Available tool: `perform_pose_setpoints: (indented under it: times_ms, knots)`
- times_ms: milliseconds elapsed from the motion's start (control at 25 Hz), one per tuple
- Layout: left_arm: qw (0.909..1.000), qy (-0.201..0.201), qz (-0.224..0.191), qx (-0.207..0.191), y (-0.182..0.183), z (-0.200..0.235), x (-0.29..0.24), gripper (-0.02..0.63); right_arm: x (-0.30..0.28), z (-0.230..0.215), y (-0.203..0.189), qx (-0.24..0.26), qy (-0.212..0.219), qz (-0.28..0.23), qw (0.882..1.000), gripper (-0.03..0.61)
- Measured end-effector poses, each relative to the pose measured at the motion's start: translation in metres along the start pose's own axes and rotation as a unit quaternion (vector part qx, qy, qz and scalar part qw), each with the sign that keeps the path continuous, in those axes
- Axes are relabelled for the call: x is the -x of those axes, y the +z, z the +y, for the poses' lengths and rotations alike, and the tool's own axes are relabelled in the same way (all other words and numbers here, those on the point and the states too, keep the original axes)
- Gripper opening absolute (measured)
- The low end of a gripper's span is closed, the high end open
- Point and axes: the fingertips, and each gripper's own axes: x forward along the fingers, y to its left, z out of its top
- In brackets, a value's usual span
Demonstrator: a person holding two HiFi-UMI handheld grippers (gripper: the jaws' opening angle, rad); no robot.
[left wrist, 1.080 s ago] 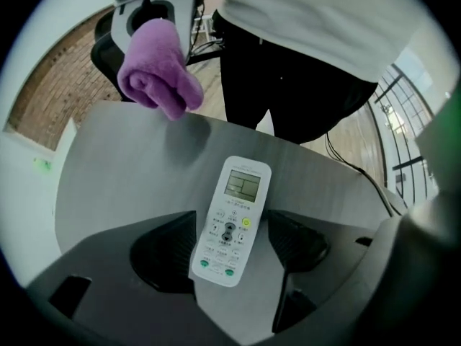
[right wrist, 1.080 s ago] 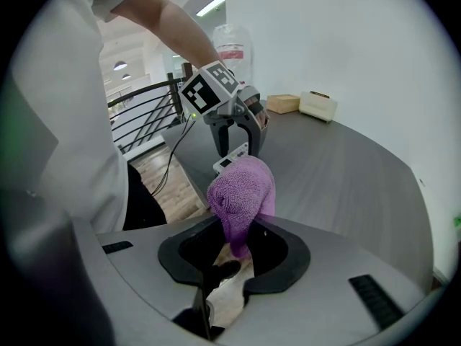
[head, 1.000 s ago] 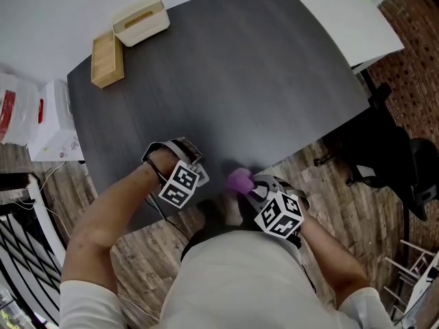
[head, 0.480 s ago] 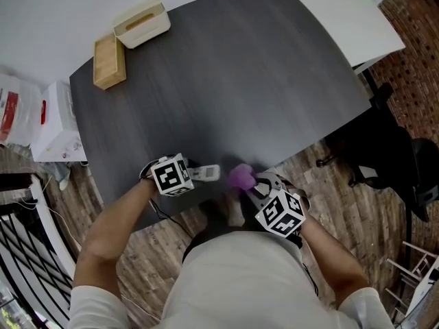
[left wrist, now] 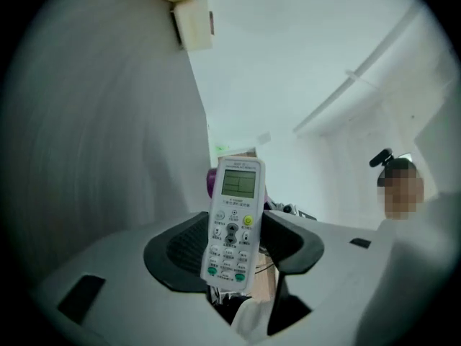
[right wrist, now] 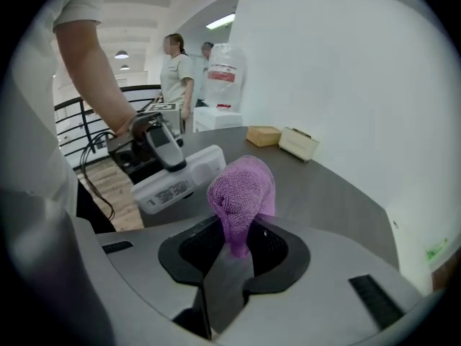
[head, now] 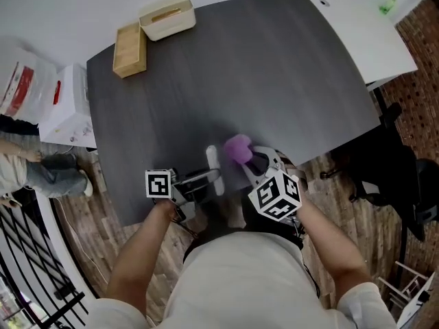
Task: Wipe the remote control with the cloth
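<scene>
Over table [head: 274, 67], remote [head: 212, 159] apparently pointing away

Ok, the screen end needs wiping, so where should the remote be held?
Grip the white remote control at its lower keypad end, fingers on the two long edges, coming from the bottom. It is long and slim, so the screen half is left free, as the left gripper holds it.

The white remote control [left wrist: 234, 225], its screen end pointing away and button face showing, is clamped at its lower end in the left hand-held gripper [left wrist: 236, 242]. The bunched purple cloth [right wrist: 241, 193], pinched in the right hand-held gripper [right wrist: 234, 247], sticks up just beside it.
</scene>
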Motion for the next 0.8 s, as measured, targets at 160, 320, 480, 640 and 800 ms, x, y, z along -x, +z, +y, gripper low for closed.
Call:
perform_pose_setpoints:
  times_ms: [160,320,480,640,800]
  knots:
    - [0.9994,-0.019,-0.025,0.014,0.000,-0.006,0.004,0.229,-0.022,-0.011,0.048,0.058,0.000,-0.026,0.998,0.098]
    - [0.9986,-0.032,-0.040,0.010,0.007,-0.015,0.009,0.227,-0.035,0.004,0.079,0.097,0.030,-0.044,0.994,0.098]
    - [0.9994,-0.025,-0.026,-0.001,0.007,-0.015,0.015,0.227,-0.038,0.018,0.086,0.112,0.047,-0.050,0.991,0.098]
    - [0.9989,-0.024,-0.040,0.000,0.013,-0.015,0.021,0.225,-0.036,0.026,0.086,0.128,0.061,-0.051,0.989,0.098]
    - [0.9983,-0.027,-0.050,-0.008,0.025,-0.017,0.027,0.224,-0.034,0.034,0.084,0.147,0.075,-0.050,0.985,0.098]
